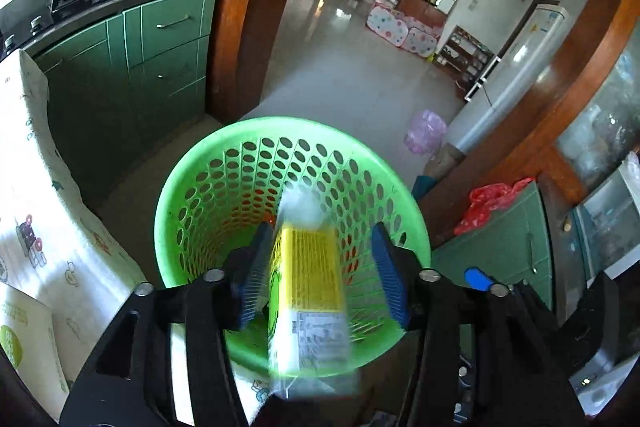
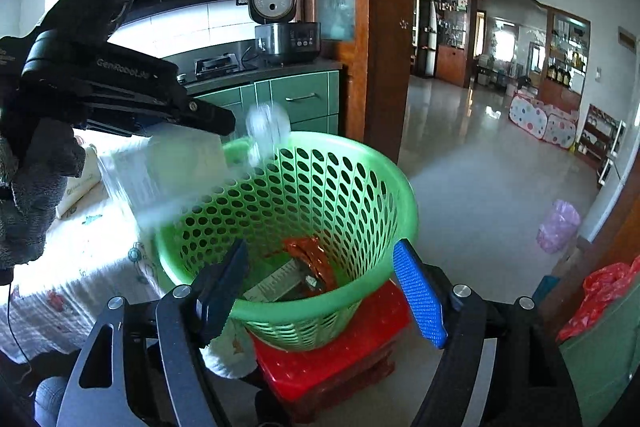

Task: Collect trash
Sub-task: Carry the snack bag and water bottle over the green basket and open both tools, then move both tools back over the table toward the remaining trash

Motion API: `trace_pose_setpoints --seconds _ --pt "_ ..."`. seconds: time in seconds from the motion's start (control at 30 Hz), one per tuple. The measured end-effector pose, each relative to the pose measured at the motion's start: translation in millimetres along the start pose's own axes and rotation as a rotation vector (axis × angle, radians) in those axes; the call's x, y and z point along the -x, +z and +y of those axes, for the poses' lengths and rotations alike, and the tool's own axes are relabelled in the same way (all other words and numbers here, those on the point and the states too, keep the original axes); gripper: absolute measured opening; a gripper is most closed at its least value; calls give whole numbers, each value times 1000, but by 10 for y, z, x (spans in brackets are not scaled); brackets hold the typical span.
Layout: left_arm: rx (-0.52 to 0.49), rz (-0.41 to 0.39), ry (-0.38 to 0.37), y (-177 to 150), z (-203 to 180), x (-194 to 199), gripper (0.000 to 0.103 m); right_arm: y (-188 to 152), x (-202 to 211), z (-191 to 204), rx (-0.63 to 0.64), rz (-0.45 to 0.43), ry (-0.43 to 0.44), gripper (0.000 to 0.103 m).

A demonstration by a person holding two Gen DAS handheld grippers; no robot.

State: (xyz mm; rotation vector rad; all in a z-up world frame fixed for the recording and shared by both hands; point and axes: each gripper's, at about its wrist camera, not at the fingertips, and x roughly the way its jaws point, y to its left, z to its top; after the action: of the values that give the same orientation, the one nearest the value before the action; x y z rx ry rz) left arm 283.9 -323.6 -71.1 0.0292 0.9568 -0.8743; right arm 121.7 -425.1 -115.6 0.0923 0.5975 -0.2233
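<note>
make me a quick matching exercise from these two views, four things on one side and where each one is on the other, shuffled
Things:
1. green basket
2. yellow packet
3. orange wrapper
4. rice cooker

Places:
A. on the dark kitchen counter
B. lying at the bottom of the basket
C. on top of the red stool
D. between the open fingers of the left gripper, above the basket's mouth

Pairs: 1-C, 2-D, 3-B, 4-A
</note>
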Motion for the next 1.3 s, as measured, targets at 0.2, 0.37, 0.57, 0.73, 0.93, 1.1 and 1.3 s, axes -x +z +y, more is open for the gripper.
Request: trace_pose_setpoints --seconds 0.2,0.37,0.57,0.73,0.93,1.1,1.3 --pt "-7 -53 25 -74 -15 322 56 4 64 68 -10 4 28 73" --pt "24 -100 111 -226 98 784 56 49 149 214 -9 -11 72 75" --pt "100 -175 235 -455 463 1400 56 179 213 481 -17 -13 150 76" --pt "192 -205 326 -660 830 1828 56 333 211 719 -24 7 226 76" --pt "308 -219 399 -938 1284 2177 56 506 122 1111 -8 53 309 76" --pt "356 -232 433 -1084 1512 2361 56 644 21 1511 34 85 375 76" --pt "396 -255 456 -1239 1676 2527 56 824 -176 1955 38 143 439 76"
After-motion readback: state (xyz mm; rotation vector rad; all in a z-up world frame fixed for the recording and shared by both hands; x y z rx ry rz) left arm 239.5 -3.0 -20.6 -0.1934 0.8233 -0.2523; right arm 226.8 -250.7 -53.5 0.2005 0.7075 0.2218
